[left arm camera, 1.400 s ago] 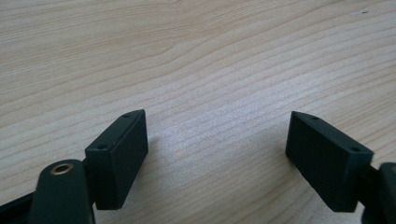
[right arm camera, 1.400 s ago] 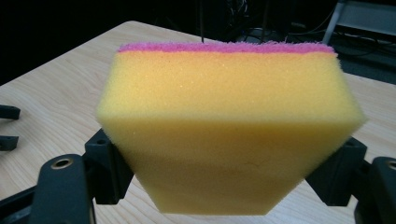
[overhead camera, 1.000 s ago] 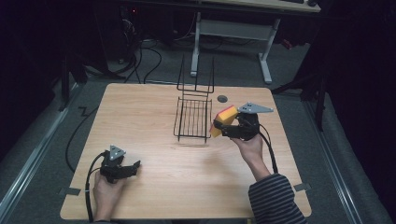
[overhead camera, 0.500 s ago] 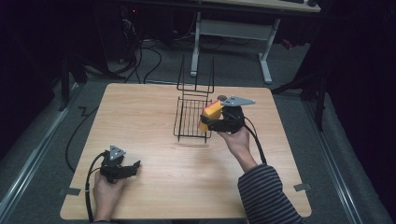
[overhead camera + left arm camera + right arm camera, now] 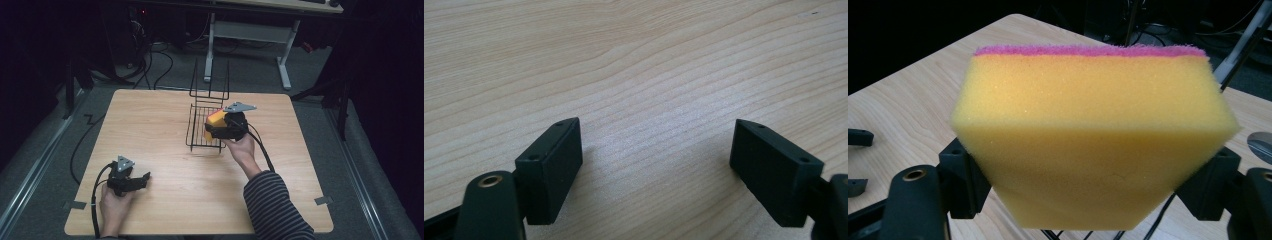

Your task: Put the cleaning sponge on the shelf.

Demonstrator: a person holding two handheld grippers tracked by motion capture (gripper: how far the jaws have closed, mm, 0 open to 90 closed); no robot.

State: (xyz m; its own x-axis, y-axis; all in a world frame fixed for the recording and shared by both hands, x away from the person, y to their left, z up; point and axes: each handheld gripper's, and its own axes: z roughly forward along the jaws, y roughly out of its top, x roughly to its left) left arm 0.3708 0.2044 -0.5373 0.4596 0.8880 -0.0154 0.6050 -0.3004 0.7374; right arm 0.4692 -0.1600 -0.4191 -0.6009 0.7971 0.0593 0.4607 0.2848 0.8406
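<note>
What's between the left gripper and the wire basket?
Bare wooden table in the high view. The left gripper sits at the near left corner, the wire basket farther back; the sponge is at the basket's far side.

I can't read any writing, label, brand, number or sign from here: the sponge (image 5: 1093, 135) pinched in my right gripper (image 5: 222, 126) is plain, and the table (image 5: 634, 60) under my left gripper (image 5: 131, 181) shows bare wood grain.
</note>
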